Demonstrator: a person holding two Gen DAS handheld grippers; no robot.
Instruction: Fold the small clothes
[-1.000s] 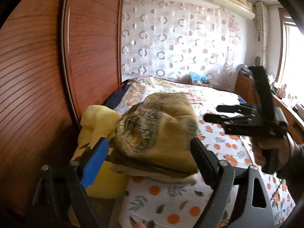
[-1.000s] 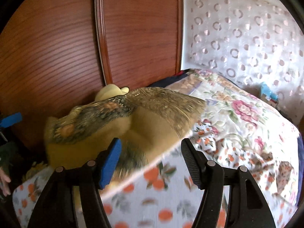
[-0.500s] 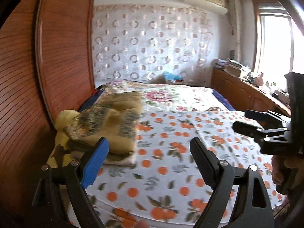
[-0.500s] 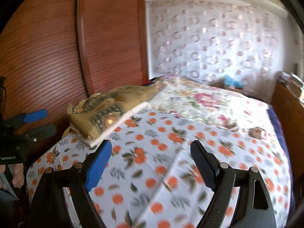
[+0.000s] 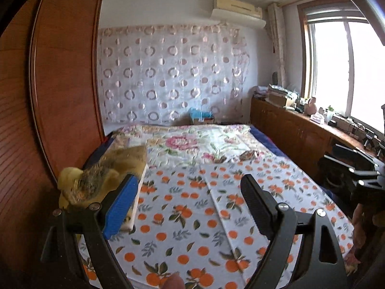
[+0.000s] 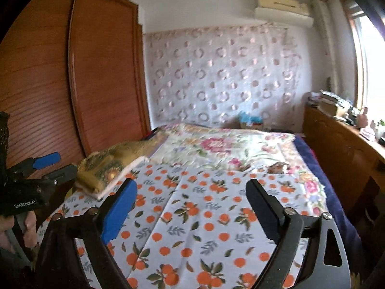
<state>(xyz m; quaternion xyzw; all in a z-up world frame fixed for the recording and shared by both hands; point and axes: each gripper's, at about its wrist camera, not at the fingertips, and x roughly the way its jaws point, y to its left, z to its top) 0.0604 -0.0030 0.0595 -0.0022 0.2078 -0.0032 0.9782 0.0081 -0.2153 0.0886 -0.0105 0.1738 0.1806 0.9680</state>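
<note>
Your left hand-held gripper [image 5: 190, 201]: wide, empty | your right hand-held gripper [image 6: 192, 206]: wide, empty | folded mustard garment [image 6: 113, 166] rests at bed's [image 6: 204, 228] left edge.

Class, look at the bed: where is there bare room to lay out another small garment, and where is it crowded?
Free: the orange-print sheet, from the folded stack rightward to the bed's edge, and the floral quilt behind it. Crowded: the left corner by the wardrobe, where the stack sits.
</note>
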